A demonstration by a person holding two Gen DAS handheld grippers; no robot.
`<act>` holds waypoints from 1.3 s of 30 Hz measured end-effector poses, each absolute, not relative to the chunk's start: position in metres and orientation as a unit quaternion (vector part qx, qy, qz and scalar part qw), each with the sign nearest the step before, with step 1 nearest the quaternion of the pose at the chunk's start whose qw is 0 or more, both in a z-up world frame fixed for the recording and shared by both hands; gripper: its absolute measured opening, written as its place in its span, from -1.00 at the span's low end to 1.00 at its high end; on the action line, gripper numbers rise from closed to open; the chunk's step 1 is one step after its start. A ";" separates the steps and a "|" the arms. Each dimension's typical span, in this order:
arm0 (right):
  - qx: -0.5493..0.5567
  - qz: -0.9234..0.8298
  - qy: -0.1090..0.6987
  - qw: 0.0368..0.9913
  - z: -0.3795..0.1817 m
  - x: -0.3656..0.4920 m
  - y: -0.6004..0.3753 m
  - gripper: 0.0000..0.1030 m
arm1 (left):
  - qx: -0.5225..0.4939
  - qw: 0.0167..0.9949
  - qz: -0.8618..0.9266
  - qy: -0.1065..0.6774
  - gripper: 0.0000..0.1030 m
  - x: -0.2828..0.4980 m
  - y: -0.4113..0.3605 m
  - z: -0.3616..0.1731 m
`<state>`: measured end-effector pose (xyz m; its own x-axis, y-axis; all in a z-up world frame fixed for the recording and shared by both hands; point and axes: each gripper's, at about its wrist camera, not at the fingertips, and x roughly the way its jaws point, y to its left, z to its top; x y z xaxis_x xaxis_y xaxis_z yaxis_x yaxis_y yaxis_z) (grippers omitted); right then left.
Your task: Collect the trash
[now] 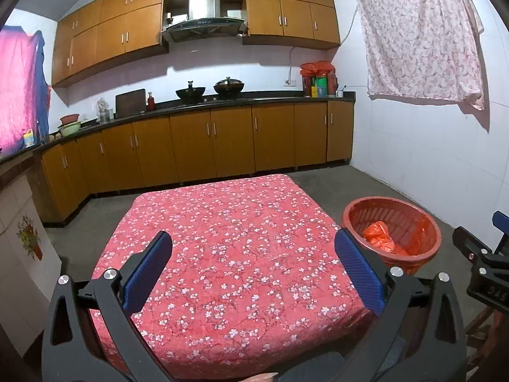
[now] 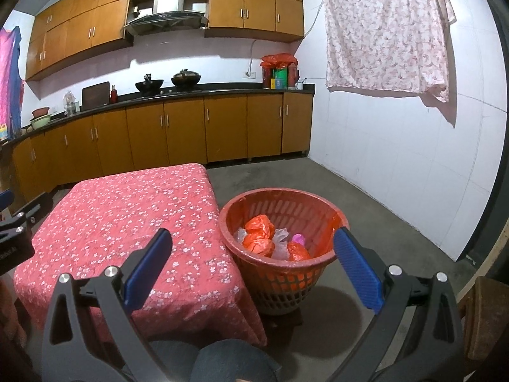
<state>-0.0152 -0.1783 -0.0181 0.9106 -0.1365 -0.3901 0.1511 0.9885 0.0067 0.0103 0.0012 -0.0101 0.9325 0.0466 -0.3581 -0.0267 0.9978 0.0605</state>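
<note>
A red plastic basket [image 2: 318,205] stands on the floor right of a low table with a red flowered cloth [image 2: 121,210]. It holds crumpled orange bags [image 2: 259,235], clear plastic and a pink item. The basket [image 1: 366,210] and cloth [image 1: 235,242] also show in the left wrist view. My left gripper [image 1: 253,242] is open and empty above the cloth. My right gripper [image 2: 253,240] is open and empty, held above the table's right edge and the basket's near rim. No loose trash shows on the cloth.
Wooden kitchen cabinets [image 1: 222,140] and a dark counter with woks run along the back wall. A white tiled wall [image 2: 413,159] with a hanging flowered sheet is to the right. Grey concrete floor [image 2: 366,191] surrounds the basket. The right gripper's body [image 1: 483,264] sits at the left view's right edge.
</note>
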 end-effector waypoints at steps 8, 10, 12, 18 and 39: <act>0.020 -0.077 0.202 0.976 -0.019 -0.014 -0.180 0.92 | 0.028 0.982 0.021 0.187 0.96 0.009 0.002 -0.012; 0.021 -0.078 0.204 0.976 -0.020 -0.014 -0.180 0.92 | 0.028 0.982 0.020 0.187 0.96 0.008 0.002 -0.012; 0.021 -0.078 0.205 0.976 -0.020 -0.014 -0.180 0.92 | 0.028 0.982 0.020 0.188 0.96 0.009 0.002 -0.012; 0.023 -0.079 0.205 0.975 -0.021 -0.014 -0.180 0.92 | 0.026 0.981 0.017 0.193 0.96 0.010 0.000 -0.012; 0.025 -0.080 0.208 0.975 -0.024 -0.014 -0.181 0.92 | 0.026 0.980 0.014 0.196 0.96 0.009 -0.003 -0.011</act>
